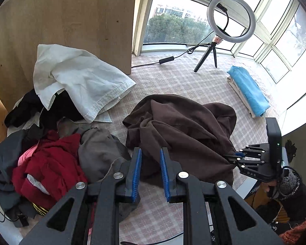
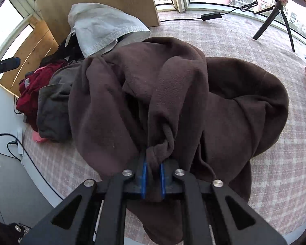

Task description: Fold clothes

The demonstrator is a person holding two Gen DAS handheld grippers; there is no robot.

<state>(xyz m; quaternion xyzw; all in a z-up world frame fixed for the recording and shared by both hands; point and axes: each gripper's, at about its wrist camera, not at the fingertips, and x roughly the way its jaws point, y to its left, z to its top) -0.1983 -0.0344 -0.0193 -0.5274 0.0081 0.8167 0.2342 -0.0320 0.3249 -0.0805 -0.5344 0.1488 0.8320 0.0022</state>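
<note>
A crumpled brown fleece garment (image 1: pixel 183 128) lies in a heap on the checked pink cover (image 1: pixel 169 81). My right gripper (image 2: pixel 153 163) is shut on a bunched fold of that brown fleece (image 2: pixel 173 94) at its near edge; from the left wrist view the same right gripper (image 1: pixel 231 157) pinches the heap's right side. My left gripper (image 1: pixel 151 155) stands open just before the heap's near left edge, with nothing between its blue pads.
A pile of unfolded clothes sits left: a white garment (image 1: pixel 81 77), a dark red one (image 1: pixel 49 163), a grey one (image 1: pixel 100 151). Folded blue cloth (image 1: pixel 248 89) on a beige one lies right. A ring light (image 1: pixel 230 18) on a tripod stands by the window. A wooden panel (image 1: pixel 71 20) rises behind.
</note>
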